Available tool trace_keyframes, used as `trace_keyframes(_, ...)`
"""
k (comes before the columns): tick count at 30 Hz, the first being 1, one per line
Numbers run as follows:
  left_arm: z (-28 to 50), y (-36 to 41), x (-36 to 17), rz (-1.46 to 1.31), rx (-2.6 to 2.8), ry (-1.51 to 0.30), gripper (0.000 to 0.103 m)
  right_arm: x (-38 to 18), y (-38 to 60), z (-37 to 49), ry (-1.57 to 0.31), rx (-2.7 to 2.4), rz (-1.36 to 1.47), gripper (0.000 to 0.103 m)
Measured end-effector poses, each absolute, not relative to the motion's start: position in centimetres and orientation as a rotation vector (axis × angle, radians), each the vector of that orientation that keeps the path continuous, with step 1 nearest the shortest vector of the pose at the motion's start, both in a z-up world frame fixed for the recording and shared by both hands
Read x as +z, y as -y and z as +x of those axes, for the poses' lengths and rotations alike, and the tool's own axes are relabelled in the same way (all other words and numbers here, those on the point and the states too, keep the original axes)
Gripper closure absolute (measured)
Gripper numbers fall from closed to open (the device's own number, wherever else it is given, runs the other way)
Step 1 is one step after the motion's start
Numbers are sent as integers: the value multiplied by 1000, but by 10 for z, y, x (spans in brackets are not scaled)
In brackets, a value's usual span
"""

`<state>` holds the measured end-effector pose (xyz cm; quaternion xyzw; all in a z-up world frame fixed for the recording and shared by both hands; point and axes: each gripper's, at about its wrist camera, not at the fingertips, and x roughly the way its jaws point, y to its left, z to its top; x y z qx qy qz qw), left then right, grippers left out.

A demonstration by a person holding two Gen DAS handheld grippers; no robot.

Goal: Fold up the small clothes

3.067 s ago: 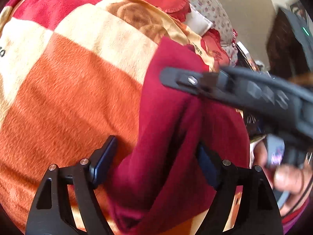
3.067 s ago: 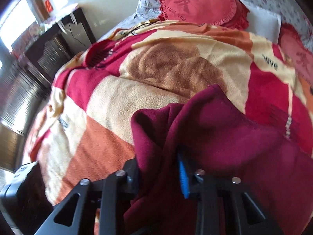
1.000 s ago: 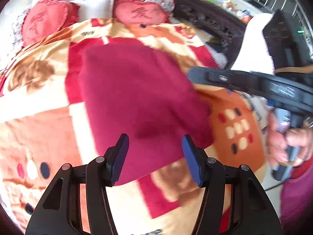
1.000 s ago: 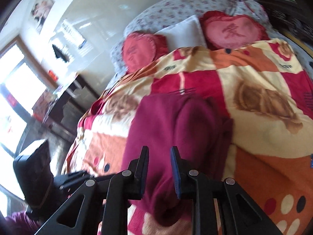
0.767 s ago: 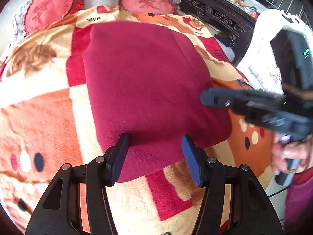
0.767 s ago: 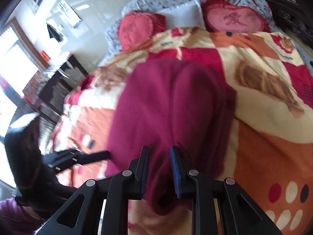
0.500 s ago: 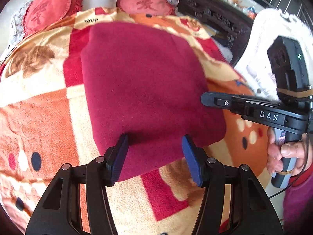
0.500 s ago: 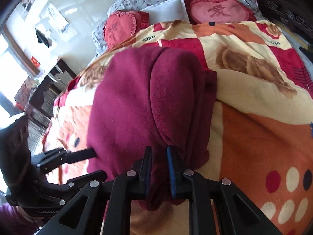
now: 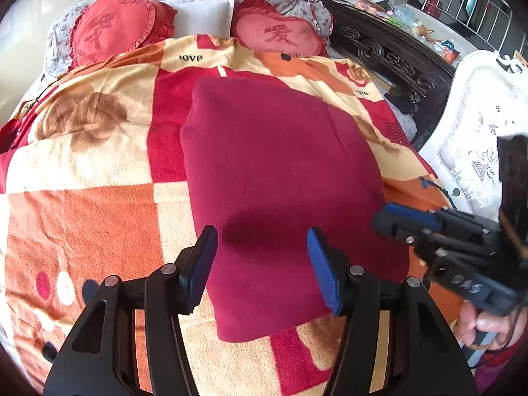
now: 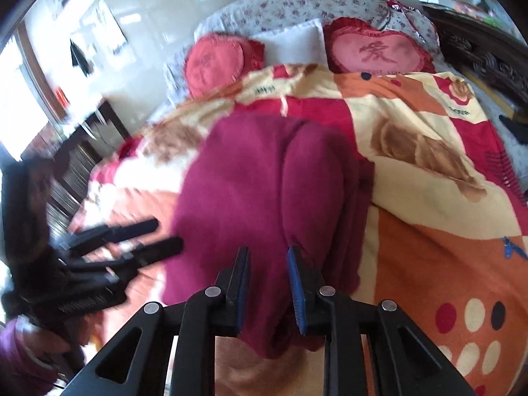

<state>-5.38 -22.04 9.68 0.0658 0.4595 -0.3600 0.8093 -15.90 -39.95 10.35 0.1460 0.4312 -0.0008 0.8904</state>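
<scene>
The right claw [image 10: 268,283] has just parted, releasing the folded maroon garment [image 9: 277,178] at six o'clock; the left claw [image 9: 260,267] hovers wide, empty. Fold looks finished.

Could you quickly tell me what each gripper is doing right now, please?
Left gripper: open, empty, above the folded maroon garment.
Right gripper: open, fingers either side of the garment's near edge, not clamped.
</scene>
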Motion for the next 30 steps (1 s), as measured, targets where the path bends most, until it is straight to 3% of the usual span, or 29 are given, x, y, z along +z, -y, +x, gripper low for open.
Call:
trace_keyframes(3, -51, 223, 91, 152, -765, -996, 47, 85, 408, -159, -917, -47, 309, 78)
trace_keyframes(4, -49, 224, 89, 159, -763, -1002, 45, 79, 412, -159, -929, -70, 308, 54)
trace_keyframes(5, -48, 225, 87, 162, -762, -1007, 44, 76, 415, -159, -939, -87, 311, 41)
trace_keyframes(8, -41, 220, 84, 118, -785, -1021, 31, 73, 434, -165, -908, -53, 427, 41)
trace_keyframes(10, -34, 214, 82, 51, -816, -1051, 30, 76, 445, -169, -870, -35, 497, 41)
trace_keyframes(13, -22, 206, 80, -41, -845, -1075, 23, 75, 462, -168, -829, -37, 574, 30)
trace_keyframes(25, 6, 224, 41, -170, -894, -1215, 20, 32, 488, -129, -779, 109, 836, 19)
trace_keyframes(28, 7, 224, 42, -186, -892, -1219, 20, 29, 486, -122, -782, 137, 852, 19)
trace_keyframes(30, 5, 224, 44, -179, -895, -1205, 21, 33, 479, -119, -798, 143, 810, 24)
